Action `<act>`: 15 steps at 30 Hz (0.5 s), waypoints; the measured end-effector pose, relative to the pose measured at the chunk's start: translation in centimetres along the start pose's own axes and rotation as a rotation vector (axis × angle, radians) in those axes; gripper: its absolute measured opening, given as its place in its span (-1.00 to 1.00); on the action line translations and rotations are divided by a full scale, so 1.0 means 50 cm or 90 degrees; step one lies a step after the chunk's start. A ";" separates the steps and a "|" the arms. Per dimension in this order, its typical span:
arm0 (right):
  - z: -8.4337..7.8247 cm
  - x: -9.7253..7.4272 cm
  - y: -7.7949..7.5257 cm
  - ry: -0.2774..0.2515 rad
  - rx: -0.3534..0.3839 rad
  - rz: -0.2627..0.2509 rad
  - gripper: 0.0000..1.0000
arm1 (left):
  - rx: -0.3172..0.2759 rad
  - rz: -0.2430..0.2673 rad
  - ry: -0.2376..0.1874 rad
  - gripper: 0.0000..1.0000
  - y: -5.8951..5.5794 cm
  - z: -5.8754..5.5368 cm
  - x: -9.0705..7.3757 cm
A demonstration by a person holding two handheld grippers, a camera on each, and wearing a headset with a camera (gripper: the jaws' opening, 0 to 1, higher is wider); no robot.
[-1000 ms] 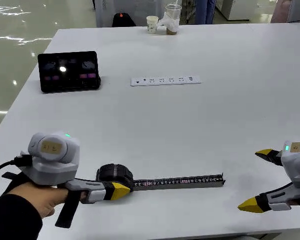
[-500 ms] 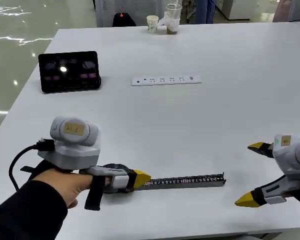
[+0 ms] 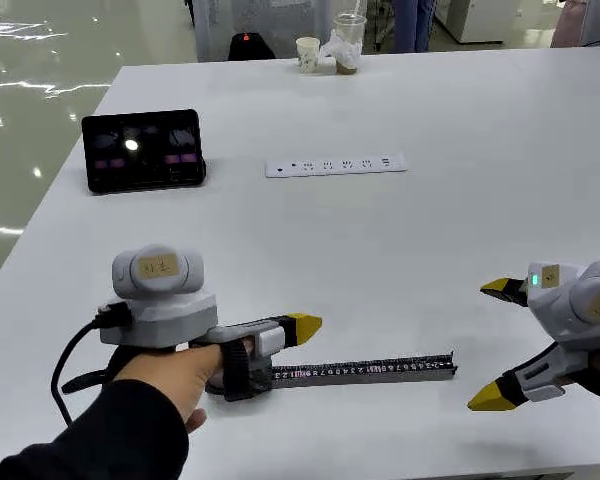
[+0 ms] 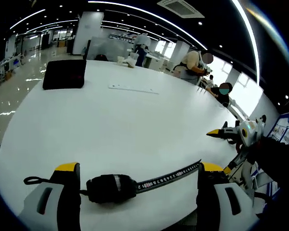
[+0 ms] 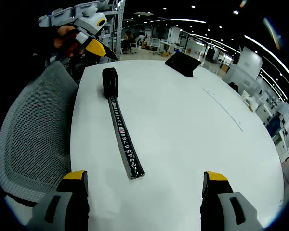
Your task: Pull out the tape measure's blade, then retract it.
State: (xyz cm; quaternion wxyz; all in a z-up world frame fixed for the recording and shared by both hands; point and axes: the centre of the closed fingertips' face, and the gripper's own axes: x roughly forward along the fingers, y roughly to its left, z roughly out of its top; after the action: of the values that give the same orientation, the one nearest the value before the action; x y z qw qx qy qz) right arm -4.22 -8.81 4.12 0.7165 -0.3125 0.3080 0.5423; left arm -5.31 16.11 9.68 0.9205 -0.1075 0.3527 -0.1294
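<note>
Tape measure (image 4: 111, 187): near left on surface (image 3: 380, 240); blade (image 3: 365, 370) drawn out rightward.
Left gripper (image 4: 139, 167): wide open, empty, straddling tape measure.
Right gripper (image 3: 493, 342): wide open, empty, right of blade.

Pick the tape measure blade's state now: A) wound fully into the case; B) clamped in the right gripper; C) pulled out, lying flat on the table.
C: the blade lies stretched from the case along the table, the open right gripper short of its tip.
</note>
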 end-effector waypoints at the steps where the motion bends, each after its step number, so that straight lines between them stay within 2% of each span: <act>1: 0.003 0.002 0.000 0.004 -0.008 0.005 0.98 | -0.001 0.013 -0.004 0.98 0.007 -0.003 0.002; 4: 0.010 0.004 -0.004 0.012 -0.024 0.013 0.98 | -0.009 0.025 -0.023 0.98 0.016 -0.002 0.007; 6: 0.015 0.005 -0.008 0.015 -0.030 0.017 0.98 | -0.012 0.034 -0.023 0.98 0.017 -0.008 0.014; 8: 0.017 0.008 -0.015 0.019 -0.033 0.020 0.98 | 0.012 0.049 -0.026 0.98 0.022 -0.012 0.019; 15: 0.021 0.014 -0.023 0.027 -0.048 0.030 0.98 | 0.049 0.077 -0.049 0.98 0.031 -0.027 0.034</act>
State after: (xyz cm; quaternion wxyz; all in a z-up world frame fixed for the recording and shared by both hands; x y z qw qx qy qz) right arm -2.85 -7.83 4.35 0.6846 -0.3436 0.3098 0.5632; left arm -4.74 16.88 7.19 0.9430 -0.0555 0.3176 -0.0826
